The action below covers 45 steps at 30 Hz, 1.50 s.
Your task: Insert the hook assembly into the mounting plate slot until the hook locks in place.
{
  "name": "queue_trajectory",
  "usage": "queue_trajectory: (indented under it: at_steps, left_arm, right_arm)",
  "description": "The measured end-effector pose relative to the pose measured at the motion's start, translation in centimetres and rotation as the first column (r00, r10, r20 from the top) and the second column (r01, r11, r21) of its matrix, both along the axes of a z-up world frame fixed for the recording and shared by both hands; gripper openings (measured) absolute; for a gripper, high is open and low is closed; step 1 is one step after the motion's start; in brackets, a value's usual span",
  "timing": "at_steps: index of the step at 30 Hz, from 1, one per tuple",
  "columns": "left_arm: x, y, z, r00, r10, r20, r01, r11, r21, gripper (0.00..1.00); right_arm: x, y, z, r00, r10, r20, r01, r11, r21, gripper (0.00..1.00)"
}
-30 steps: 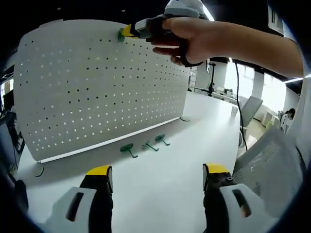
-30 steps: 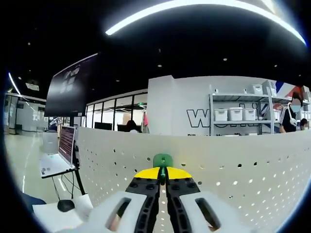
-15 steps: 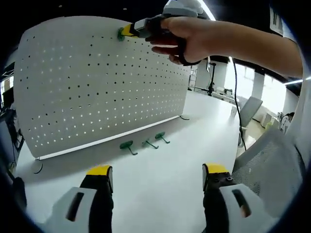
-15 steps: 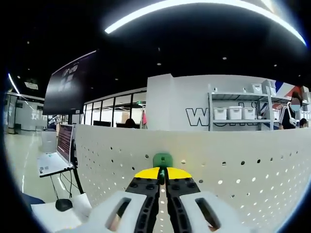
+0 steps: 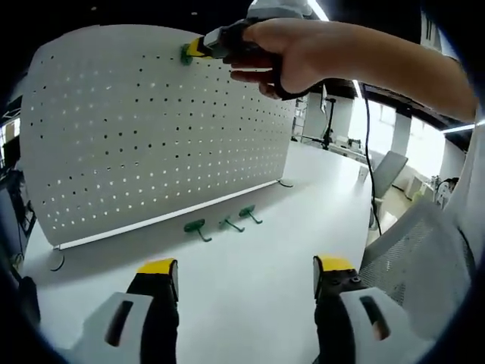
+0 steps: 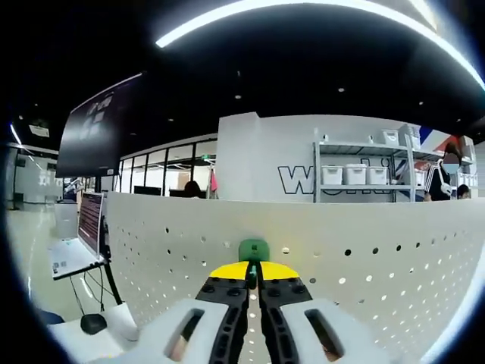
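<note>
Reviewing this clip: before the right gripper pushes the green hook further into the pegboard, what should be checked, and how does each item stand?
1. Right gripper shut on the green plastic hook: ok, jaws closed with the hook between their tips.
2. Hook at the white perforated pegboard: ok, it sits at the top row of holes near the upper edge.
3. Hook seated and locked: cannot tell, its prongs are hidden.
4. Left gripper clear of the work: ok, open, above the white table.
5. Three spare green hooks in sight: ok, lying on the table before the pegboard.
</note>
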<state>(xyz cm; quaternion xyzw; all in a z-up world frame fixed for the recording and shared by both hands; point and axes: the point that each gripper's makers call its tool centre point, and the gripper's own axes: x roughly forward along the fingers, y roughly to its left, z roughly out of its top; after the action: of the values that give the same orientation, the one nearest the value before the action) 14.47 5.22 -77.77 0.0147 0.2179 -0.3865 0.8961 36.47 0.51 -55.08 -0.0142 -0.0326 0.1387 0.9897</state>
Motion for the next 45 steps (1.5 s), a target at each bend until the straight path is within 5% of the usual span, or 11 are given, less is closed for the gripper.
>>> queue_trajectory:
  at_steps: [5, 9, 12, 25, 34, 45]
  left_arm:
    - [-0.1, -0.1, 0.0, 1.000, -0.004, -0.001, 0.004, 1.000, -0.007, 0.74]
    - [0.0, 0.2, 0.5, 1.000, 0.009, -0.003, -0.009, 0.999, -0.039, 0.74]
    - [0.0, 0.1, 0.6, 1.000, 0.008, 0.002, -0.008, 0.999, -0.040, 0.74]
    - [-0.2, -0.3, 0.2, 1.000, -0.015, 0.004, 0.015, 1.000, -0.019, 0.74]
    - [-0.2, -0.4, 0.0, 1.000, -0.021, 0.002, 0.021, 1.000, -0.009, 0.73]
    - [-0.2, -0.2, -0.3, 1.000, -0.018, 0.001, 0.018, 1.000, 0.009, 0.74]
  right_arm:
    - [0.2, 0.1, -0.1, 0.998, -0.056, -0.014, 0.056, 0.998, -0.026, 0.01]
    - [0.4, -0.1, -0.2, 0.993, -0.116, -0.020, 0.117, 0.992, 0.051, 0.01]
    - [0.3, 0.1, -0.3, 0.988, -0.153, -0.022, 0.153, 0.988, 0.008, 0.02]
    - [0.4, 0.0, -0.5, 0.983, -0.172, -0.056, 0.174, 0.984, 0.037, 0.03]
    - [0.0, 0.1, -0.4, 0.990, -0.124, -0.061, 0.128, 0.990, 0.061, 0.06]
    - [-0.9, 1.7, -0.9, 0.998, 0.025, -0.061, -0.025, 1.000, -0.008, 0.22]
